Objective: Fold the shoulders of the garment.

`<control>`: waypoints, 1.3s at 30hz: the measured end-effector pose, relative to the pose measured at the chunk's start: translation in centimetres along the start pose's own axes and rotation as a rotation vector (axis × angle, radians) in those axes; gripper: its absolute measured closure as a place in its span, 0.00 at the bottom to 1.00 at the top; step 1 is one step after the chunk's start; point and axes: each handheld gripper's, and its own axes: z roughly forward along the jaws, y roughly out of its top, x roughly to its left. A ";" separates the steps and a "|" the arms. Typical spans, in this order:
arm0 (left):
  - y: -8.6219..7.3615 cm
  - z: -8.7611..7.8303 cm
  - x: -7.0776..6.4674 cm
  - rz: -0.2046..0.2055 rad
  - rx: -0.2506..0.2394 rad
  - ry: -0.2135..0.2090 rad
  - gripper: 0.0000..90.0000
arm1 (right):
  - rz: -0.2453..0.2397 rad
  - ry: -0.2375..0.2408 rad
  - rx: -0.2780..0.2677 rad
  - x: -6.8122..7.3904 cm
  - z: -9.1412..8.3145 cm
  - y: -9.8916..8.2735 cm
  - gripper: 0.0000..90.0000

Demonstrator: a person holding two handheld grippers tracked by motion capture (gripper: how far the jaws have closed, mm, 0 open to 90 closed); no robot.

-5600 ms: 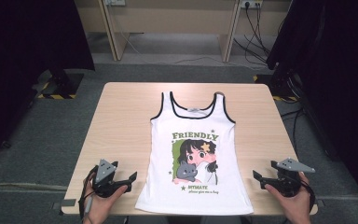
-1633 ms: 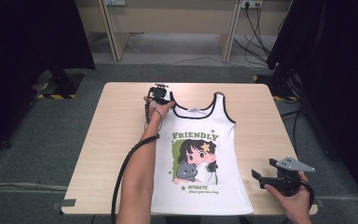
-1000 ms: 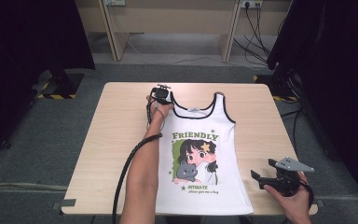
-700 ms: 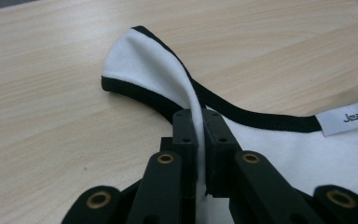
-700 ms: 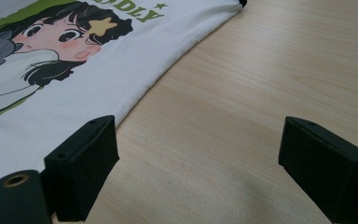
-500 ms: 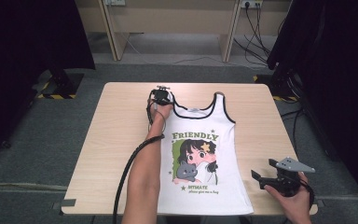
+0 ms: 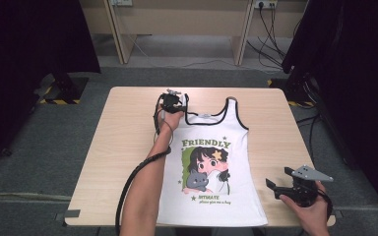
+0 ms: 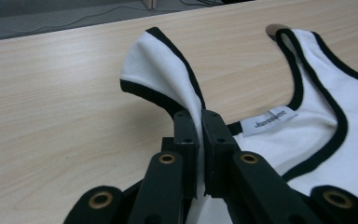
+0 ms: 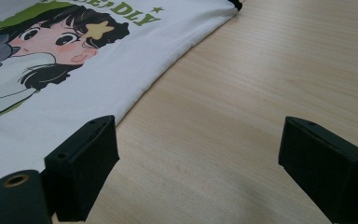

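So this looks like the start of folding the tank top [image 7: 211,167], which lies flat, print side up, down the middle of the desk [image 7: 123,128], hem toward the person and straps at the far end.

Starting on the left: the left gripper [image 7: 171,102] is reached way out to the far end of the shirt, and in the left gripper view its jaws have just been closing and are now pressed together on the left shoulder strap [image 8: 168,70]. The black-trimmed strap stands up out of the pinch in a little loop, lifted off the wood, so the grab looks done and the lift is just beginning. The neck label [image 8: 268,120] sits just beside the jaws, with the other strap [image 8: 303,51] lying flat farther off.

Middle: the cartoon print [image 7: 204,169] and the "FRIENDLY" lettering are smooth, no wrinkles I can spot.

Right side: the right gripper [image 7: 288,189] is parked near the hem corner, just off the shirt's right edge. The right gripper view shows its jaws spread wide with nothing but bare desk between them, the fabric edge [image 9: 168,79] just beside one jaw.

My guess at the next move: carry that strap up and over toward the hem or across the shirt, keeping the pinch tight so the thin strap doesn't slide out. The right gripper will probably need to take the other strap or pin the hem so the whole thing doesn't drag.
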 end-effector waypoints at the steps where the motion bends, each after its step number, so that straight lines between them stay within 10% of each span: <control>1: -0.1 -0.2 -0.2 0.001 -0.003 -0.003 0.95 | -0.001 0.001 0.002 0.1 0.0 0.0 0.14; 30: -5.9 -4.6 -3.8 0.088 -0.068 -0.029 0.89 | -0.024 -0.004 -0.002 0.3 0.0 0.1 0.14; 39: -9.1 -5.9 -5.8 0.181 -0.038 -0.064 0.82 | -0.028 -0.004 0.000 0.5 0.0 0.2 0.14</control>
